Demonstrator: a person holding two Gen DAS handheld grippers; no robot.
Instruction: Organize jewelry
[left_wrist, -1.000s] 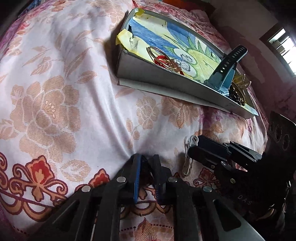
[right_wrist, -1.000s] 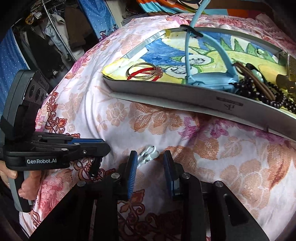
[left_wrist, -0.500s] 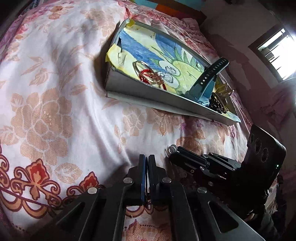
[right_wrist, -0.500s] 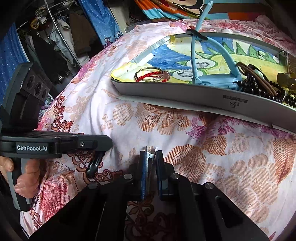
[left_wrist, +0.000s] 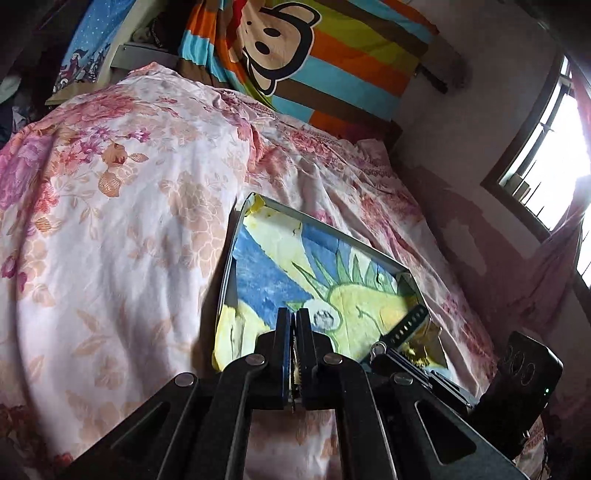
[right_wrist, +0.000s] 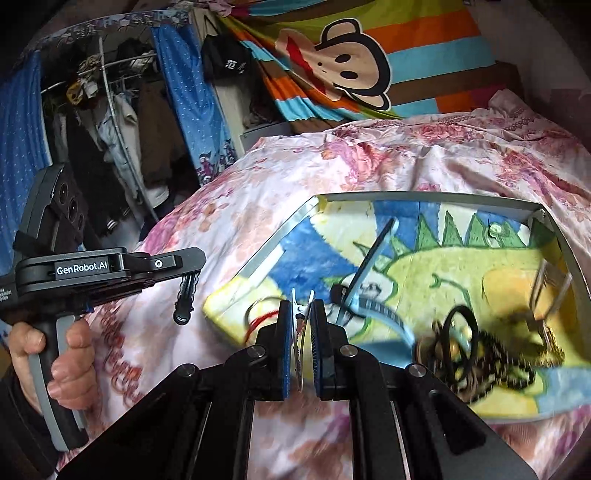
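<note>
Tongs on the right (right_wrist: 300, 345), gripping a small metal clip (right_wrist: 301, 314) newly lifted off the bed, are reaching the tray (right_wrist: 291, 225); left tongs (left_wrist: 294, 354) are clenched on something small, unidentifiable.

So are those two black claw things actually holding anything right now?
Yes. The right gripper pinches a small silver hair clip by its lower body. The left gripper clamps something small and gold; which part is hidden between its fingers.

Window (left_wrist: 546, 177) glare, dim room, motion blur
</note>
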